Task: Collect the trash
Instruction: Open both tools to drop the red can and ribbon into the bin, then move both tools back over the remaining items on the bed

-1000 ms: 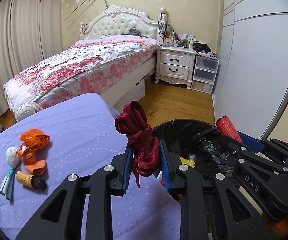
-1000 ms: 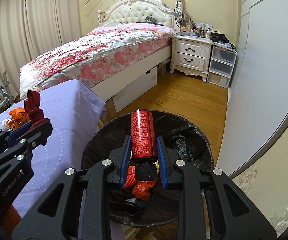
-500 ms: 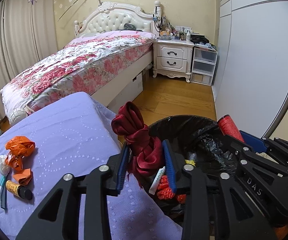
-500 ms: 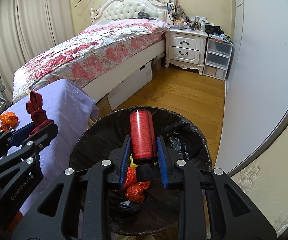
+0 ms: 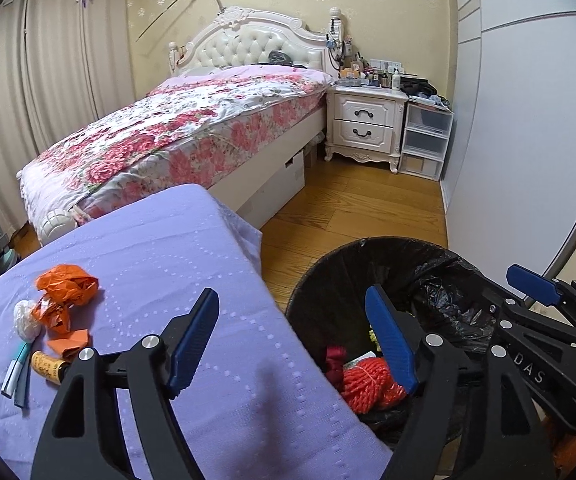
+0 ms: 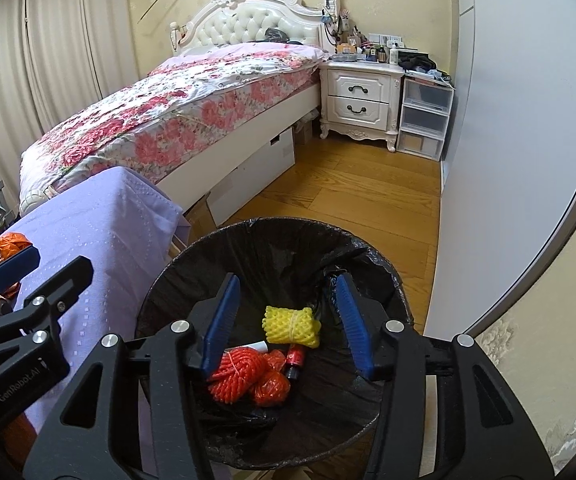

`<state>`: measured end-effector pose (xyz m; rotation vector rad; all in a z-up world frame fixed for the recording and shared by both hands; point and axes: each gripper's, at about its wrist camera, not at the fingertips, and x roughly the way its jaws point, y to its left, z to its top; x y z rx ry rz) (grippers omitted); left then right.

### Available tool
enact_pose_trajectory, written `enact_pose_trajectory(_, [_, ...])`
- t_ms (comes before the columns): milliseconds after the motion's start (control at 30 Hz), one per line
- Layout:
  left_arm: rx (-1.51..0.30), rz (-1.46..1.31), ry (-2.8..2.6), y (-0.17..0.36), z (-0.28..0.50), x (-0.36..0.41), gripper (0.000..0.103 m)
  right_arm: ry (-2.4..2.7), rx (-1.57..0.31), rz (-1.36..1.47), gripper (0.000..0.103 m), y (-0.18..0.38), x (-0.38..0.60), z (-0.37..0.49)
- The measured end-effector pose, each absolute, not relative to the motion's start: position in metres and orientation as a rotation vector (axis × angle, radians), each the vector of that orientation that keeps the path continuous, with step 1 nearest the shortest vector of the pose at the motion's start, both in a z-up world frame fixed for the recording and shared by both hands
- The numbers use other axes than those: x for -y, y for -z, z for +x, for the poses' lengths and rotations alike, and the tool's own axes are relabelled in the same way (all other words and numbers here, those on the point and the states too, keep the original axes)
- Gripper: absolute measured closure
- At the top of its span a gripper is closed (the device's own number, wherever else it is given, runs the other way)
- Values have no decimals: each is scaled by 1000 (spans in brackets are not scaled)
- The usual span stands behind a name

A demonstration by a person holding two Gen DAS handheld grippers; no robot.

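Observation:
A black-lined trash bin [image 6: 272, 236] stands on the floor beside the purple-covered table [image 5: 160, 248]. My right gripper [image 6: 286, 302] is open and empty, above the bin. In the bin lie a red bottle [image 6: 295, 361], orange rope [image 6: 236, 374] and a yellow foam net [image 6: 292, 322]. My left gripper [image 5: 292, 320] is open and empty over the table's edge and the bin's rim [image 5: 368, 240]. The dark red cloth [image 5: 334, 362] lies in the bin. On the table remain orange wrappers [image 5: 66, 286], a white wad [image 5: 26, 318], a small yellow bottle [image 5: 48, 366] and pens [image 5: 16, 376].
A bed with a floral cover [image 5: 192, 128] stands behind the table. A white nightstand [image 5: 364, 124] and plastic drawers [image 5: 424, 140] stand at the back wall. A grey wardrobe door [image 6: 520, 120] runs along the right. Wooden floor [image 6: 348, 192] lies between them.
Both grippers opened. The dark red cloth dropped from my left gripper and the red bottle dropped from my right gripper into the bin.

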<state>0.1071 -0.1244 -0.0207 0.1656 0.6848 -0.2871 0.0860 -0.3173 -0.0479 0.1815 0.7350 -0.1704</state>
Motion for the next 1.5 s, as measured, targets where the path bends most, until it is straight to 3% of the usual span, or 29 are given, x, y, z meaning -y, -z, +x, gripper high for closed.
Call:
enact_pose_trajectory(967, [-711, 4, -107, 3, 98, -81, 29, -160, -754, 25, 52, 20, 149, 114])
enact_pose_trajectory(1033, [-711, -9, -132, 4, 97, -95, 29, -183, -751, 11, 44, 17, 136, 117])
enact_pose_trajectory(1267, [-721, -54, -224, 7, 93, -148, 29, -277, -750, -7, 44, 8, 85, 133])
enact_pose_trajectory(1500, [-731, -85, -286, 11, 88, -184, 29, -357, -784, 7, 37, 7, 34, 156])
